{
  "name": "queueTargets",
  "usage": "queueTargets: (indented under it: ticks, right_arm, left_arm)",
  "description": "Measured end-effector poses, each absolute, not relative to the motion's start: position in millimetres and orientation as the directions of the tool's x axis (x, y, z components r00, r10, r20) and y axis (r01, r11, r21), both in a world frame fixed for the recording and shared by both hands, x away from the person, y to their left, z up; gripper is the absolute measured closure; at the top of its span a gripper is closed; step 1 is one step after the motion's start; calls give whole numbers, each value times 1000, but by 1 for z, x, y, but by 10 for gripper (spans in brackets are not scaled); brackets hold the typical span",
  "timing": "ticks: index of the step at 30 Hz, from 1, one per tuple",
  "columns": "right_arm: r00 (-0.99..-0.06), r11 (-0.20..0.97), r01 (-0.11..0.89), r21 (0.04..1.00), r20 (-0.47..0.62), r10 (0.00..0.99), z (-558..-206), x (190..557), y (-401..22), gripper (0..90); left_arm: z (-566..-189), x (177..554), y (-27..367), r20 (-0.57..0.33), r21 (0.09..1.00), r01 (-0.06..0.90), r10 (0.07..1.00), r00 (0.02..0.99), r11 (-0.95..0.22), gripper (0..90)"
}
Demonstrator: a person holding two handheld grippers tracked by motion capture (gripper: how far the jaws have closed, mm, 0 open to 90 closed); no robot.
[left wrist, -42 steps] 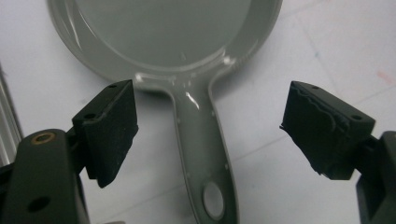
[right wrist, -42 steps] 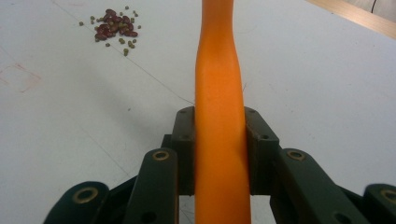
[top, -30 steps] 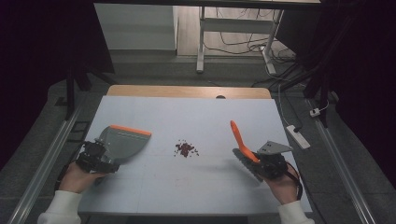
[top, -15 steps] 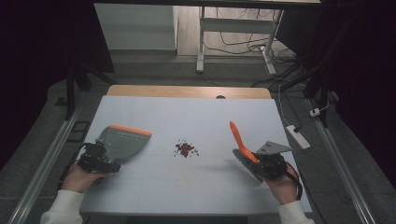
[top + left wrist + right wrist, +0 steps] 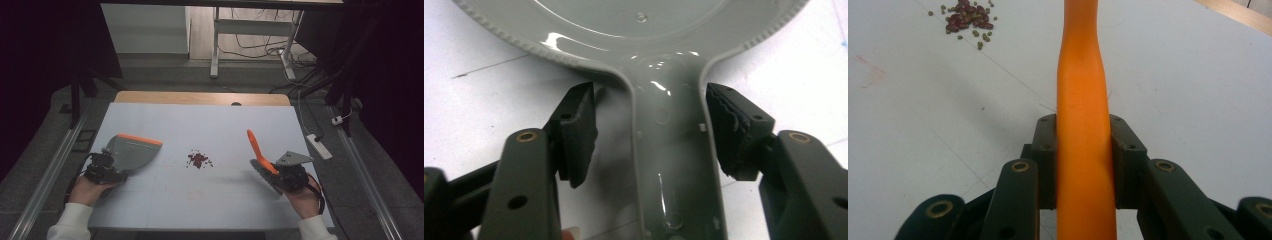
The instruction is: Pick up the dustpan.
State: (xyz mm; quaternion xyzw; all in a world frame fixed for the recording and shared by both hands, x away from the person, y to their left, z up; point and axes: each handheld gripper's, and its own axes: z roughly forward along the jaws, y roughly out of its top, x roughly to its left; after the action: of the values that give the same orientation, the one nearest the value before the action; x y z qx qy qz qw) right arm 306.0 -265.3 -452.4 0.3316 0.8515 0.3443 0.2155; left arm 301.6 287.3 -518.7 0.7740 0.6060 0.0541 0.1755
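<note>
2 grippers apart, dustpan (image 5: 131, 152) left, brush (image 5: 261, 156) right, beans (image 5: 198, 159) between.

The table (image 5: 200, 120) has a pale blue-grey top, with a strip of bare wood (image 5: 200, 97) along its far edge and a small dark hole (image 5: 236, 104) there. Metal rails (image 5: 47, 175) run down the floor on both sides. Beyond the table stands a white frame leg (image 5: 215, 45) among loose black cables (image 5: 255, 47). A white power strip (image 5: 318, 146) lies on the grey floor to the right, just beside the table's edge.
</note>
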Motion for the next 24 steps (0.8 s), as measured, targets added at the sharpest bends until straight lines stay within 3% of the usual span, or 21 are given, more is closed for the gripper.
queueTargets:
  ticks: [14, 24]
  right_arm:
    - [-685, 546, 426, 721, -137, 715, -455, 307, -265, 698]
    - [-685, 548, 430, 718, -136, 716, -456, 307, -265, 698]
  left_arm:
    - [-517, 302, 288, -180, 360, 917, 951, 251, -173, 606]
    - [-516, 301, 289, -176, 374, 910, 950, 259, -179, 614]
